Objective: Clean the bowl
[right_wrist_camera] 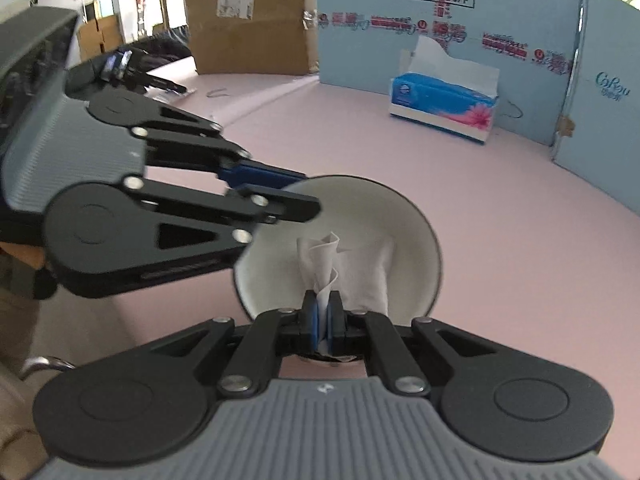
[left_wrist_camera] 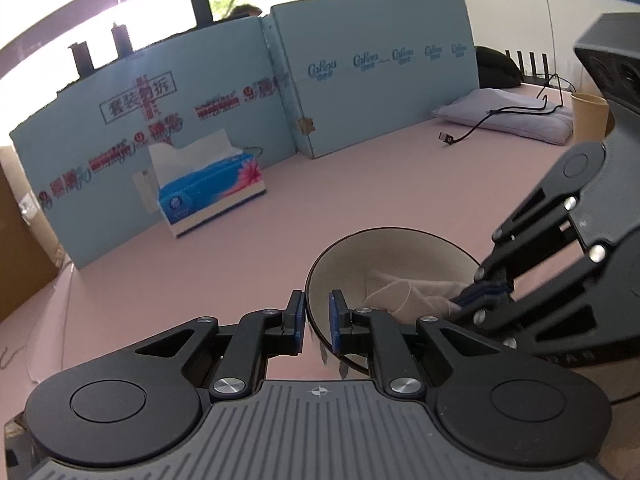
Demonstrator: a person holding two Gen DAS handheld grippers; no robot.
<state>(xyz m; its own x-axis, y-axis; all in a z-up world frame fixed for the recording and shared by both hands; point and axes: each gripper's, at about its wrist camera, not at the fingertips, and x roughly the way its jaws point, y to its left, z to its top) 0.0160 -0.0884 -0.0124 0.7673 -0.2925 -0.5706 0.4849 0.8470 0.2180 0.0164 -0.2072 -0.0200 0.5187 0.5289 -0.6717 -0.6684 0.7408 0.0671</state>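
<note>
A bowl [left_wrist_camera: 404, 252] with a dark outside and a pale inside stands on the pink table [left_wrist_camera: 360, 184]. My left gripper [left_wrist_camera: 318, 314] is shut on the bowl's near-left rim, one pad inside and one outside. In the right wrist view it reaches in from the left as the left gripper [right_wrist_camera: 308, 194], clamped on the bowl [right_wrist_camera: 384, 220] at the rim. My right gripper [right_wrist_camera: 322, 310] is shut on a crumpled white tissue [right_wrist_camera: 320, 258] that presses against the bowl's inner wall. From the left wrist view the right gripper [left_wrist_camera: 486, 292] enters from the right, holding the tissue [left_wrist_camera: 400, 292].
A blue tissue box [left_wrist_camera: 208, 192] [right_wrist_camera: 444, 104] stands before light-blue cardboard panels [left_wrist_camera: 376, 80] at the table's back. A paper cup [left_wrist_camera: 588, 120], a grey cushion [left_wrist_camera: 504, 116] and a black cable [left_wrist_camera: 460, 136] lie far right. A brown cardboard box [right_wrist_camera: 252, 20] stands at the far left.
</note>
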